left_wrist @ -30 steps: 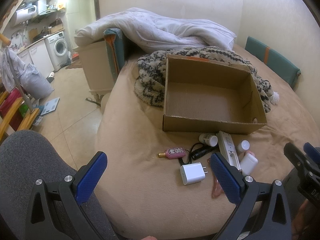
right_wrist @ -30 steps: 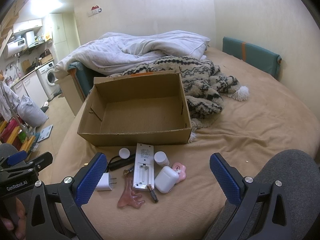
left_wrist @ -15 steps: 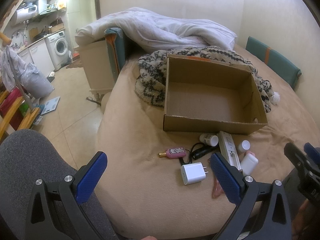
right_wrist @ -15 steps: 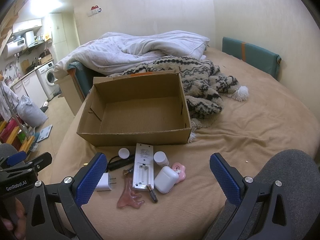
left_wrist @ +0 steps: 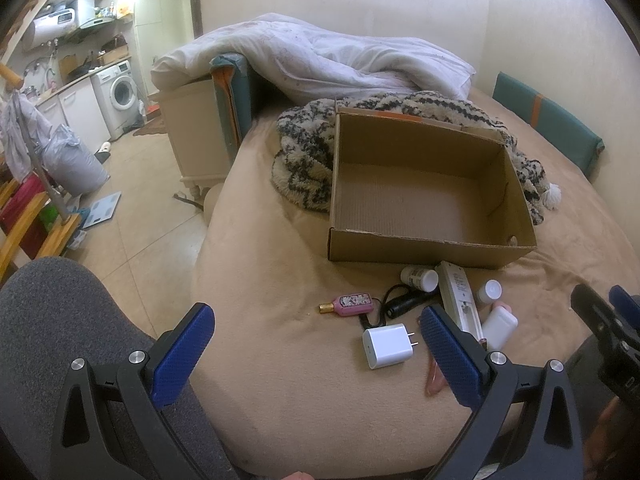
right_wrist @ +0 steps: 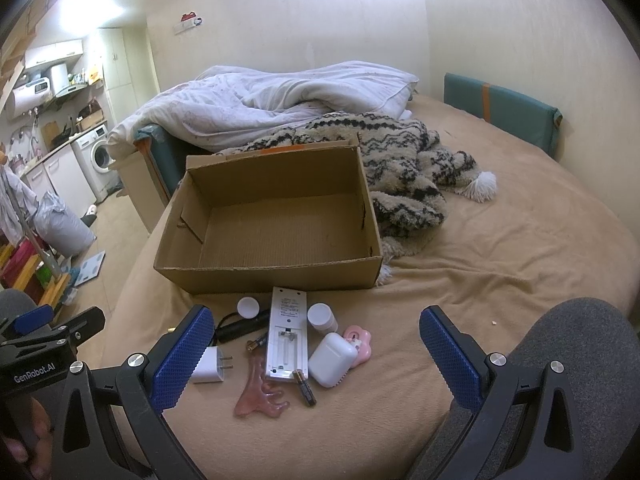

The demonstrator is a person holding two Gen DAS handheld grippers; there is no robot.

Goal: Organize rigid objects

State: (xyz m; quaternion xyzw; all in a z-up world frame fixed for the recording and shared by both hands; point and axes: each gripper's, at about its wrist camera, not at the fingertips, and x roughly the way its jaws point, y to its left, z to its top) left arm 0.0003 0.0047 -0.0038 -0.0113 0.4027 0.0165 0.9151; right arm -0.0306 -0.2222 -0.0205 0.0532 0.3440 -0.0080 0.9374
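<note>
1. Cardboard box (right_wrist: 280, 216) sits open-topped on the tan bed (right_wrist: 500, 280), a patterned blanket (right_wrist: 400, 160) touching its far side.
2. Just in front of the box lie a white remote (right_wrist: 287, 332), white charger plug (left_wrist: 387, 345), white case (right_wrist: 332, 365), two white-capped bottles (right_wrist: 322, 317), a pink bottle (left_wrist: 352, 304) and a loose battery (right_wrist: 305, 388).
3. Left tongs (left_wrist: 316, 354) hang wide, holding nothing, nearer than that cluster.
4. Right tongs (right_wrist: 316, 354) likewise stand wide and unloaded.
</note>
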